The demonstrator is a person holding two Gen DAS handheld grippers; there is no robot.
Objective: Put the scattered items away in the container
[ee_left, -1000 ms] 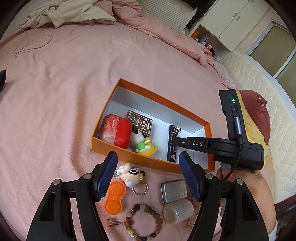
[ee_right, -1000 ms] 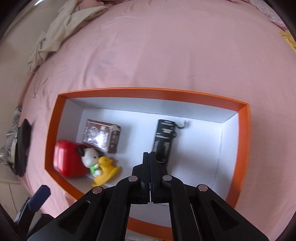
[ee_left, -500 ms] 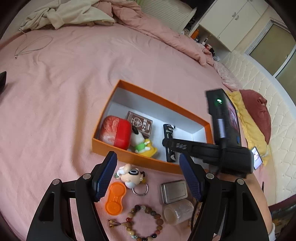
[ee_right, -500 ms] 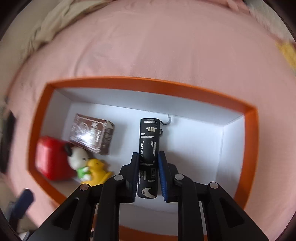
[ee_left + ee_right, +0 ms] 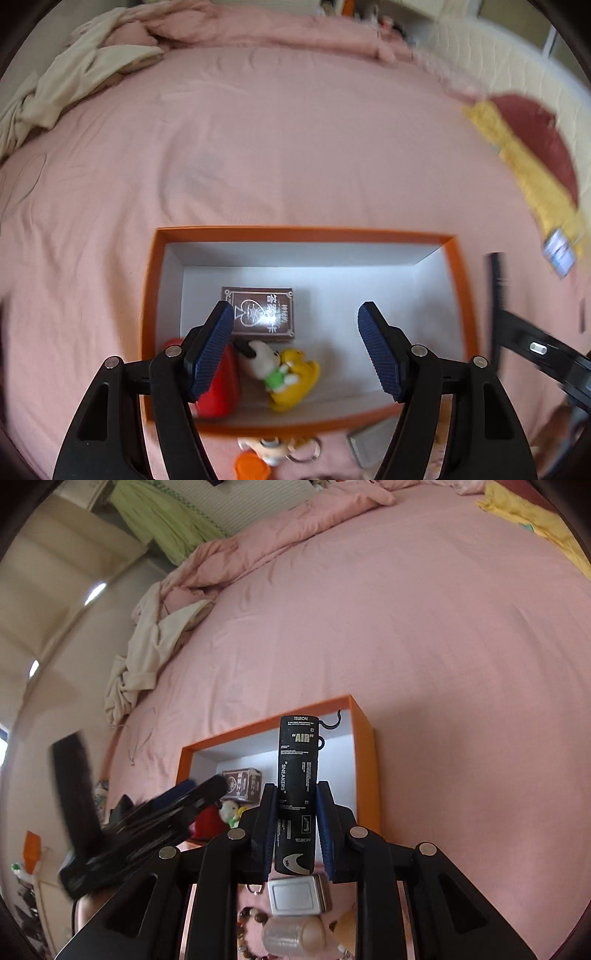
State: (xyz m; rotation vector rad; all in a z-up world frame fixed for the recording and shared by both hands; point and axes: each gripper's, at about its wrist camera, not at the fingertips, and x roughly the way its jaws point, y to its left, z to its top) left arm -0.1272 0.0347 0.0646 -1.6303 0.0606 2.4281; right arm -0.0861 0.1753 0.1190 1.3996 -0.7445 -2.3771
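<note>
In the right wrist view, a black tube (image 5: pixel 297 794) is clamped between the pads of the right gripper (image 5: pixel 295 830), raised in front of the orange box (image 5: pixel 365 760). Only the left wrist view shows the left gripper (image 5: pixel 295 347) spread wide and empty over the box interior, where a card pack (image 5: pixel 258 314) and toy dog (image 5: pixel 269 363) lie.

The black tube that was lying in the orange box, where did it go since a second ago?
The right tool closed on the black tube and lifted it out of the orange box. The left tool, open and empty, swung over the box. The card box, red case and dog-and-duck toy stayed put.
</note>
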